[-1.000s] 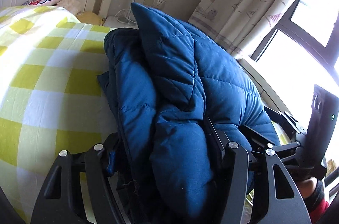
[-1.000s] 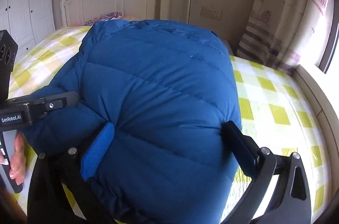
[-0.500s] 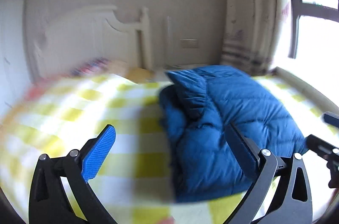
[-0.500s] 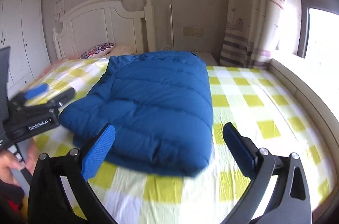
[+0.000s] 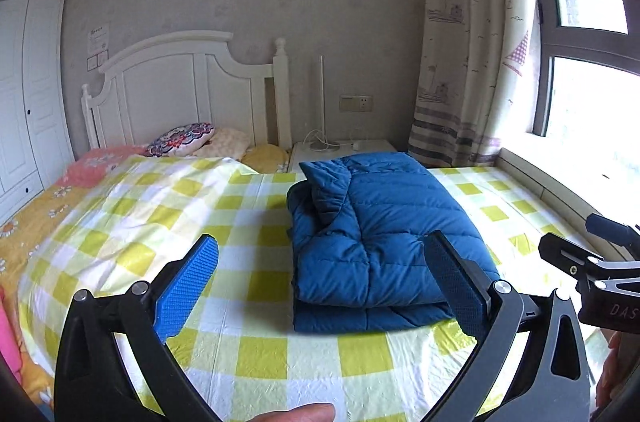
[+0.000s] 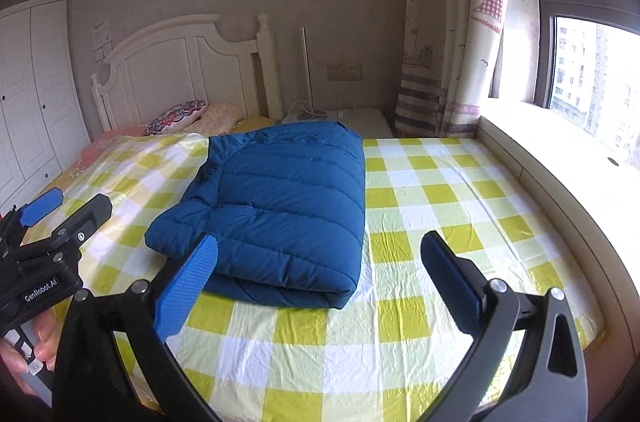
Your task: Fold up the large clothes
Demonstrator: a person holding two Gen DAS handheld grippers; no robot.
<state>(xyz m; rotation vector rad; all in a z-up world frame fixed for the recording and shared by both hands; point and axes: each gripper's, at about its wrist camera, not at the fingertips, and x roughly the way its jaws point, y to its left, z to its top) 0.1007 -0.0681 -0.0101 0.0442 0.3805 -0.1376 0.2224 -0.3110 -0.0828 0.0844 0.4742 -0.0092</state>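
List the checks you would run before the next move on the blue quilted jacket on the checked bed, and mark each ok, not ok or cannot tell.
1. Blue quilted puffer jacket folded into a bundle: ok.
2. Bundle resting fully on the yellow-and-white checked bedsheet: ok.
3. Left hand-held gripper open, nothing between its pads: ok.
4. Right hand-held gripper open and empty: ok.
5. Left-side edges squared; a loose flap sticks out: not ok.
6. Underside layers lying flat: cannot tell.
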